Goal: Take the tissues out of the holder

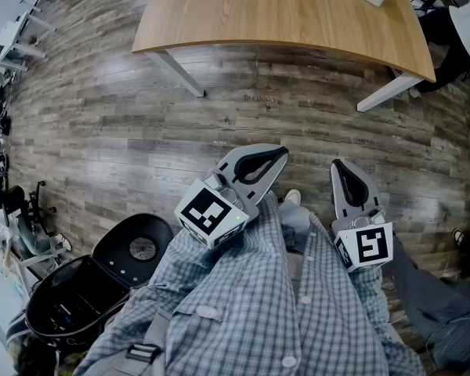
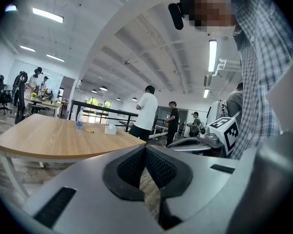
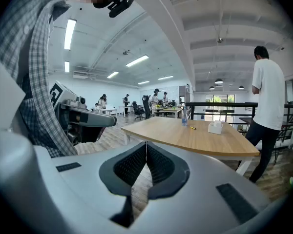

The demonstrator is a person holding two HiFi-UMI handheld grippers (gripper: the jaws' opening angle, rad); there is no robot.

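Plainly, left gripper (image 2: 146, 149): jaws are closed tip to tip; nothing is held.
Right gripper (image 3: 146, 145): jaws are likewise pressed together, empty, held close to the checked shirt (image 1: 243, 304).
Tissue holder (image 3: 215, 126): a small white box is seen on the far part of the worktop (image 1: 282, 14), well apart from both grippers.
Step in hand: the worktop is to be approached first. One gripper should be opened before the tissues are reached, and the holder steadied with the other.
Around: a bottle (image 3: 184, 117) and a yellow pen (image 3: 192, 127) are placed near the holder.
In the way: only bare floor (image 1: 141, 131) is crossed; a person in a white shirt (image 3: 268, 96) stands beside the worktop.
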